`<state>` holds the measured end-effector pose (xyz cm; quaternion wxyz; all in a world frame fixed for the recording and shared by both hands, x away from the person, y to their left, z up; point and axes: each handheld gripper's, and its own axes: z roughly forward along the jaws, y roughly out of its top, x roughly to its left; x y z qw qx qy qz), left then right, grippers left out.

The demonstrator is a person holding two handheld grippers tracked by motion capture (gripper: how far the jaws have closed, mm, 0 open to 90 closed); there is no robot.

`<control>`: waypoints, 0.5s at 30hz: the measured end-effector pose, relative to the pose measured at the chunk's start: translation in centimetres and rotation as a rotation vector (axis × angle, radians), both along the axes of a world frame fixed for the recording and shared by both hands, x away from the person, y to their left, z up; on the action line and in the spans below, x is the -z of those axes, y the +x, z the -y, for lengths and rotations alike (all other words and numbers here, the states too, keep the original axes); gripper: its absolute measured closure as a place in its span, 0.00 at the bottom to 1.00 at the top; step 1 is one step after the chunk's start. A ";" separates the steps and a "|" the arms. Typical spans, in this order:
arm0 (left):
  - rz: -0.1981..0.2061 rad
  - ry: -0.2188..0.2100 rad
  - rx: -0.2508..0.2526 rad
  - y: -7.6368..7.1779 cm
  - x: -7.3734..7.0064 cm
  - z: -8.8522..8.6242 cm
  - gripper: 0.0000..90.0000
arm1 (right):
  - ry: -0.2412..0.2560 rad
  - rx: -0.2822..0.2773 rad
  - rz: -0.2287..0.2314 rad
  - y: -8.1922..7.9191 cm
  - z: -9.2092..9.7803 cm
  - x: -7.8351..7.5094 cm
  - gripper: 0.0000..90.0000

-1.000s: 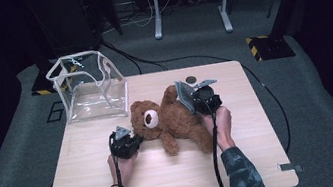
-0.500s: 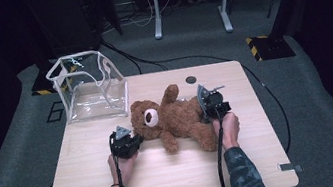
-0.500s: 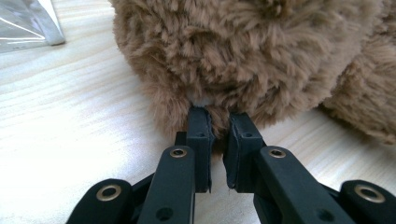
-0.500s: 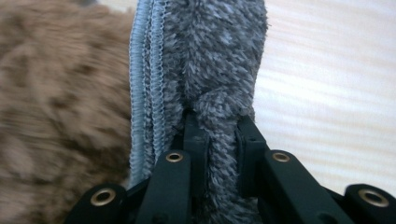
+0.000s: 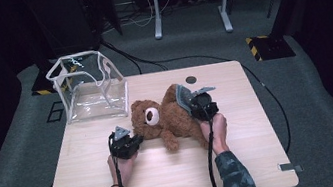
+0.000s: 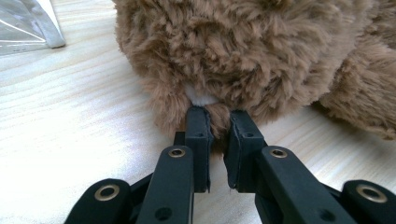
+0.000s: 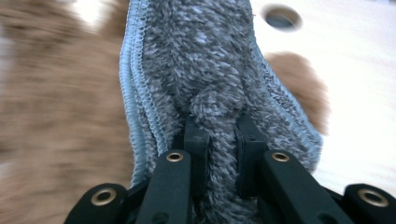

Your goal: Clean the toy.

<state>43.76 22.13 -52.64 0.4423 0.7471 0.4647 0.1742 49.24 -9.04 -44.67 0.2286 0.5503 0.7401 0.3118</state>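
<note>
A brown teddy bear (image 5: 171, 120) lies on its back in the middle of the wooden table (image 5: 245, 157), head toward the left. My left gripper (image 5: 133, 140) is shut on a tuft of fur at the side of the bear's head (image 6: 243, 51), jaws pinching it in the left gripper view (image 6: 218, 123). My right gripper (image 5: 200, 104) is shut on a fluffy grey cloth with a light blue edge (image 5: 184, 94). The cloth (image 7: 205, 60) rests against the bear's belly (image 7: 56, 93), with the jaws (image 7: 219, 133) clamped on a fold.
A clear plastic bag with white trim (image 5: 91, 93) stands open at the table's back left; its corner (image 6: 23, 23) is close to the bear's head. A small round hole (image 5: 191, 79) sits near the back edge. Cables trail off the table.
My right gripper slid the grey cloth a little right, then back left and nearer across the bear's body. The left gripper and the bear's head have stayed put.
</note>
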 end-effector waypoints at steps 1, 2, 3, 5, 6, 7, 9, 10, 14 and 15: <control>-0.001 0.004 0.002 0.0 0.0 0.0 0.89 | -0.015 0.026 -0.026 0.3 0.6 0.5 0.88; 0.003 0.007 0.000 0.0 0.0 0.1 0.89 | -0.026 0.039 -0.051 0.7 1.2 1.0 0.88; 0.003 0.010 -0.001 0.0 0.0 0.1 0.89 | -0.059 0.060 -0.076 1.0 1.6 1.5 0.88; -0.004 0.020 0.001 0.0 0.0 0.2 0.89 | -0.073 0.078 -0.107 1.3 2.5 1.8 0.88; -0.008 0.022 0.001 0.1 0.0 0.2 0.89 | -0.075 0.085 -0.104 1.1 2.6 1.4 0.87; -0.015 0.029 0.006 0.1 0.0 0.3 0.90 | -0.075 0.067 -0.089 0.7 2.6 0.7 0.87; -0.034 0.044 0.007 0.3 0.1 0.4 0.90 | -0.055 0.026 -0.028 -0.5 2.0 -1.1 0.87; -0.038 0.045 0.005 0.4 0.1 0.4 0.90 | -0.045 -0.008 -0.003 -1.2 1.5 -2.2 0.87; -0.027 0.036 0.000 0.3 0.1 0.4 0.90 | 0.008 -0.127 0.023 -3.0 -1.2 -4.3 0.87; -0.027 0.031 0.010 0.2 0.0 0.3 0.90 | -0.021 -0.146 0.022 -3.2 -2.2 -4.1 0.87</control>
